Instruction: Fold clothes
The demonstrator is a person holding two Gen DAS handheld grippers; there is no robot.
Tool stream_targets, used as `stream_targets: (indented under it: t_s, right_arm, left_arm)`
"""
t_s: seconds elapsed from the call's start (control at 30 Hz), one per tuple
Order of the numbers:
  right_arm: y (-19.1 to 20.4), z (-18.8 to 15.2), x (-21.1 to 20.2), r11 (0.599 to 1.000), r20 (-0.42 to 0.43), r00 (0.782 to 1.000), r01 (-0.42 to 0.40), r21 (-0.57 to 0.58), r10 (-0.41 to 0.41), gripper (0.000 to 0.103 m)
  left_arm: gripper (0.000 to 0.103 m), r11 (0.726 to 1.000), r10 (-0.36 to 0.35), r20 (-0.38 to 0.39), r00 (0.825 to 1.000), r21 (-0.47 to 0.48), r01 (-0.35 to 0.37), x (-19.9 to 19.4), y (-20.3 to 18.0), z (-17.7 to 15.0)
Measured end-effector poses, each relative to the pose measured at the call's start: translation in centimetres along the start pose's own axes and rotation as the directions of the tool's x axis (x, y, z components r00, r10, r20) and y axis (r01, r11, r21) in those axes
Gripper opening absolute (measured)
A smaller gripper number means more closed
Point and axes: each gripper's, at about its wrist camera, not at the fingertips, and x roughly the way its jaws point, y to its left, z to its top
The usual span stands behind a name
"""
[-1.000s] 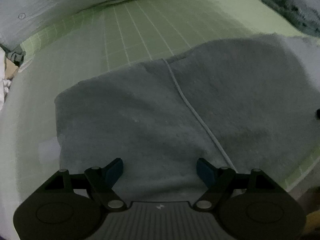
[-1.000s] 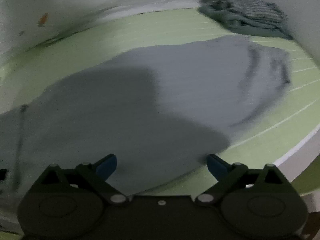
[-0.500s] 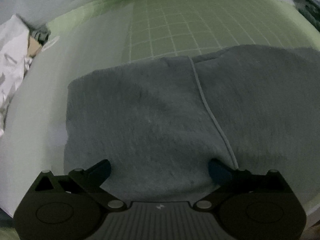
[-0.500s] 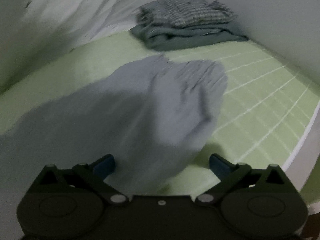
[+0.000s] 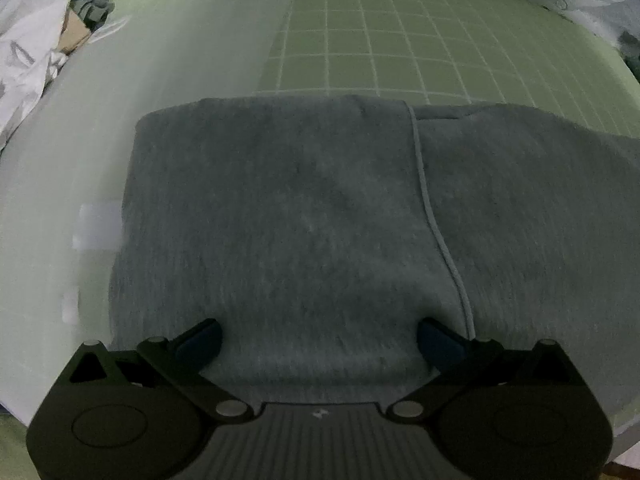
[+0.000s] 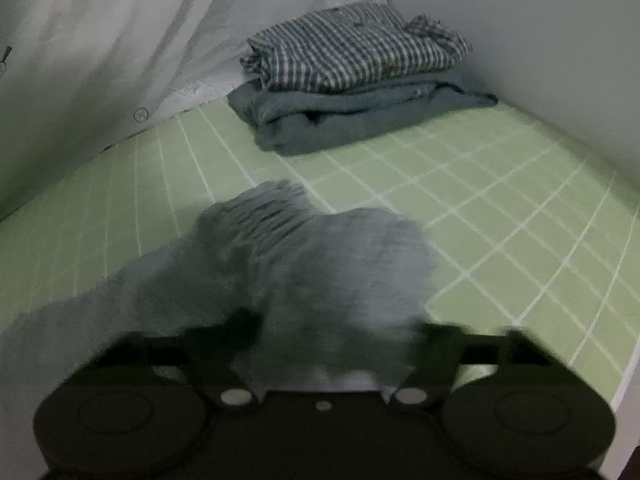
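A grey fleece garment [image 5: 300, 220] with a pale seam line [image 5: 432, 216] lies flat on the green checked bed sheet [image 5: 400, 52]. My left gripper [image 5: 320, 340] points steeply down over its near edge, jaws wide open, fingertips [image 5: 200, 340] resting on the fabric with nothing pinched. In the right wrist view the garment's far end [image 6: 320, 264] is bunched into a hump. My right gripper [image 6: 340, 332] straddles that hump, blurred. Its jaws are closing with the fabric between them, and the fingers [image 6: 248, 328] still stand well apart.
A folded checked cloth [image 6: 352, 56] lies on a folded blue-grey cloth [image 6: 360, 120] at the bed's far corner by the wall. White printed bedding [image 6: 120, 60] runs along the back. Crumpled white fabric [image 5: 24, 60] sits at the left. The bed's edge [image 6: 624, 384] is at the right.
The left gripper's jaws opened wider and the view rolled. The right gripper travelled along the garment to its far end, and its fingers have started to come together around the bunched fabric.
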Motion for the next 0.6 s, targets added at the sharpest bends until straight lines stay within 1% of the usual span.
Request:
stream_targets:
  t_s: [0.03,0.13,0.2,0.33,0.5,0.6]
  right_arm:
    - [0.0,0.1,-0.1,1.000,0.002,1.000,-0.023,0.009,0.023,0.030]
    - [0.2,0.2,-0.7,0.996,0.013,0.997,-0.072,0.046,0.071,0.025]
    - [0.6,0.3,-1.3,0.993,0.029,0.995,-0.098,0.062,0.096,0.024]
    - [3.2,0.2,-4.4,0.992,0.111,0.987,-0.124,0.029,0.120,0.024]
    - [8.7,-0.2,-9.3,0.982,0.192,0.963,-0.176,-0.070,0.186,0.024]
    - [13.0,-1.3,-12.1,0.962,0.211,0.942,-0.232,-0.145,0.259,0.024]
  left_arm:
    - [0.103,1.000,0.000,0.004,1.000,-0.004,0.000,0.0,0.0,-0.1]
    - [0.103,1.000,0.001,0.020,1.000,-0.020,0.000,-0.1,-0.1,-0.6]
    - [0.103,0.999,0.004,0.024,1.000,-0.032,-0.003,-0.2,-0.2,-0.8]
    - [0.103,0.999,0.013,0.028,1.000,-0.041,-0.012,-0.7,-0.8,-1.7]
    - [0.103,1.000,-0.006,0.027,1.000,-0.010,0.007,-1.0,-0.1,-1.7]
    - [0.103,1.000,-0.027,0.022,0.999,0.015,0.026,-0.7,0.4,-1.5]
